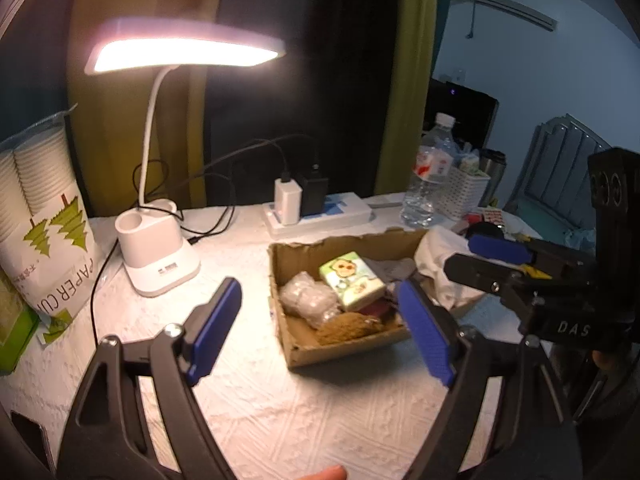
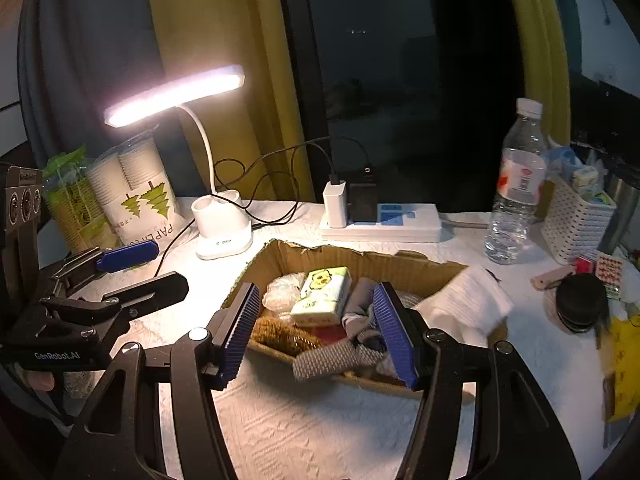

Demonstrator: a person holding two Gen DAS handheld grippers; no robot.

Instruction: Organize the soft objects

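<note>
A torn cardboard box (image 1: 304, 344) (image 2: 404, 268) sits on the white tablecloth. It holds a green tissue pack (image 1: 352, 280) (image 2: 324, 290), a clear plastic bundle (image 1: 308, 298) (image 2: 282, 290), a brown fuzzy item (image 1: 350, 328) (image 2: 280, 336), grey cloths (image 2: 358, 304) and a grey knitted piece (image 2: 332, 358) hanging over the near wall. A white cloth (image 1: 444, 260) (image 2: 466, 304) drapes over the box's right end. My left gripper (image 1: 320, 330) is open and empty, in front of the box. My right gripper (image 2: 316, 334) is open and empty, over the box's near edge.
A lit white desk lamp (image 1: 160, 256) (image 2: 224, 232) stands left of the box, beside a paper cup bag (image 1: 44, 236) (image 2: 136, 196). A power strip with chargers (image 1: 316, 212) (image 2: 380, 222) lies behind. A water bottle (image 2: 518, 184) and white basket (image 2: 576, 220) stand at right.
</note>
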